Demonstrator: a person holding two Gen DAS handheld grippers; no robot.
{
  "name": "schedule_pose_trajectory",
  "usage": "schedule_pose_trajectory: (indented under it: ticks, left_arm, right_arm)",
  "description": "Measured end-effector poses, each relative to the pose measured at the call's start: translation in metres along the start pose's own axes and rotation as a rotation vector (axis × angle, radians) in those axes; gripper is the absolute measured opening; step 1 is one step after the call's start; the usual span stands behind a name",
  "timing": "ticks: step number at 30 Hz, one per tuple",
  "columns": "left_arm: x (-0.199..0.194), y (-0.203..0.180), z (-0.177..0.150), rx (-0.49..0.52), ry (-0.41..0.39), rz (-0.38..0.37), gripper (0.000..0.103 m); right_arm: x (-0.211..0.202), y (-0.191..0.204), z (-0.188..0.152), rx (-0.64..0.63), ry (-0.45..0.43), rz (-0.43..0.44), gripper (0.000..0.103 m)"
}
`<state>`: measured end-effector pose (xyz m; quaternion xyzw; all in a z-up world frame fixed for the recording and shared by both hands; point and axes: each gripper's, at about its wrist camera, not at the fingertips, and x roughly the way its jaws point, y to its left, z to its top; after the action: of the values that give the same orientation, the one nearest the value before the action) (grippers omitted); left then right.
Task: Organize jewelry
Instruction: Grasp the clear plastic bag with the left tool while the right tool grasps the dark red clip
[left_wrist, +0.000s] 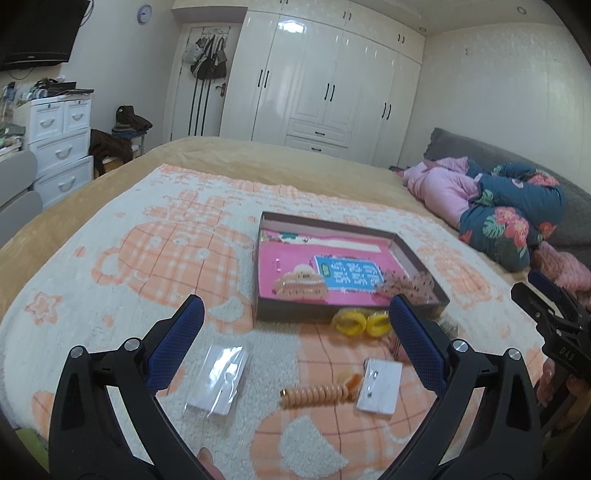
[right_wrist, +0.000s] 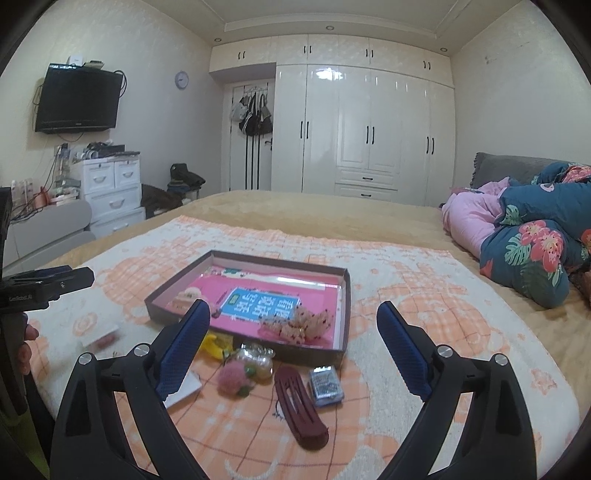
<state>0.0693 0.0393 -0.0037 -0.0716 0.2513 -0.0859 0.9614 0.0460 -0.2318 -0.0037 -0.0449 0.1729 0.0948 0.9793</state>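
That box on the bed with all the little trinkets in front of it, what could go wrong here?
The box sits on a soft blanket, so pressing its rim might tip it. The clear packet looks slippery and flat, hard to pinch. The yellow clips lie tight against the box wall, leaving the left hand-held gripper little room.

Left wrist view: right tongs cut off by the right edge; fingertips not seen. Yellow hair clips partly hidden behind a blue finger of the left tongs. Items beyond that finger, beside the box, too hidden to name.

Right wrist view: white card mostly covered by a blue finger. Item on the blanket at left blurred, unidentifiable. Printing on the small blue packet too small to read. Left tongs cut by the left edge.
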Motion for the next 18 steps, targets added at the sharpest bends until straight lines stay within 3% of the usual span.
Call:
schedule_pose_trajectory:
  ticks: [18]
  left_arm:
    - [0.009,-0.002,-0.033,0.046,0.111,0.023,0.092]
  right_arm:
    - [0.016,-0.003,-0.040,-0.004,0.157,0.027,0.089]
